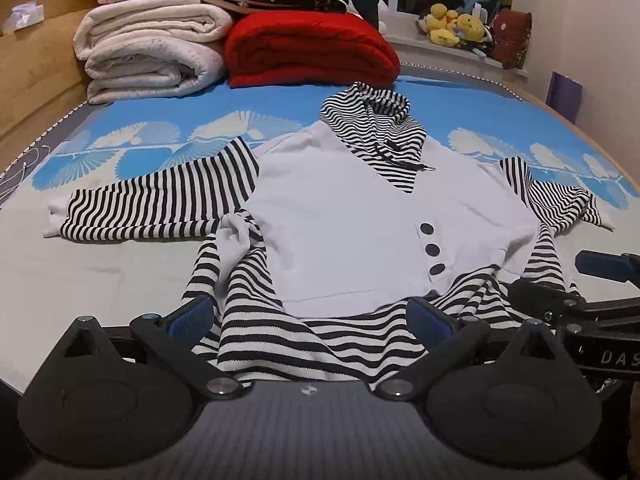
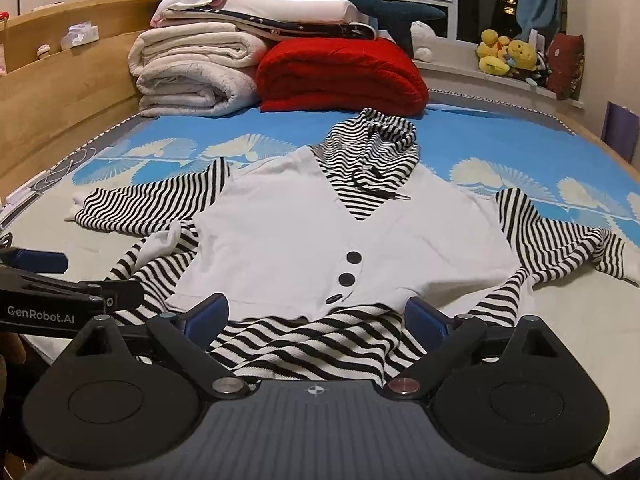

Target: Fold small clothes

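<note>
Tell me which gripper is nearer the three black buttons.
Right. The right gripper sits open at the hem almost straight below the buttons; the left gripper, also open, is further along the hem toward the garment's other side.

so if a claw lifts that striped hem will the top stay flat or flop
Probably flop: the top is soft knit, already rumpled at the striped hem. It looks light, so one open claw, left claw or right claw, should lift it. The spread sleeves would likely drag and dangle.
</note>
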### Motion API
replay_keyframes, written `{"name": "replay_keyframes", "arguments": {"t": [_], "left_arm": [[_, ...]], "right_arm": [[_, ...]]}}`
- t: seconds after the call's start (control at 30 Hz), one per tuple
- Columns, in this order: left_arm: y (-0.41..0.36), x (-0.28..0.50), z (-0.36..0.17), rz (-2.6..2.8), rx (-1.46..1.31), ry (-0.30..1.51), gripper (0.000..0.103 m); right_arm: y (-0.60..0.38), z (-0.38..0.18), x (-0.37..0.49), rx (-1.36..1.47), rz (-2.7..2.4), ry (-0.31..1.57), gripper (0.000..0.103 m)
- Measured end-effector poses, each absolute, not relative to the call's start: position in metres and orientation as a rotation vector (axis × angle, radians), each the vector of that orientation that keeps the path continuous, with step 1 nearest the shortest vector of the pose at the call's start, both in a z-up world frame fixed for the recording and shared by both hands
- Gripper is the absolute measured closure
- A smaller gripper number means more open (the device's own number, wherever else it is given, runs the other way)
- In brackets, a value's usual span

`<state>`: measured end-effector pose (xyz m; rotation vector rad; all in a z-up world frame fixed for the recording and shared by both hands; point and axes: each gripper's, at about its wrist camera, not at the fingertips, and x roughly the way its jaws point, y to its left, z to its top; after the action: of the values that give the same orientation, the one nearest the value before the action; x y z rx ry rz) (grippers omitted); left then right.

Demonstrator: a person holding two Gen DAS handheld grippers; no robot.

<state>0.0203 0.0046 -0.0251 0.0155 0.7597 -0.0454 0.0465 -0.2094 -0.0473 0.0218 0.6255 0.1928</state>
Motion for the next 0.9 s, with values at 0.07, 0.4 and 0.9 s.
{"name": "replay_keyframes", "arguments": {"t": [0.07,0.4,0.9], "left_arm": [[0.0042,0.0202,-0.0259,-0.051,0.017,0.762,0.001],[0.0020,0.0208,-0.0263,-0.057,0.023,0.767,0.001],[0.0029,0.0226,-0.0256,-0.062,0.027,0.768,0.001]], "right_arm": [[-0.2079,-0.0471,0.0459,0.018,0.198,0.624,0.008],[-0.2091,-0.0489,0.0480,0.028,0.194,0.631,0.009],[-0.2118,-0.0479,0.0480,0.054,0.178,0.620,0.009]]}}
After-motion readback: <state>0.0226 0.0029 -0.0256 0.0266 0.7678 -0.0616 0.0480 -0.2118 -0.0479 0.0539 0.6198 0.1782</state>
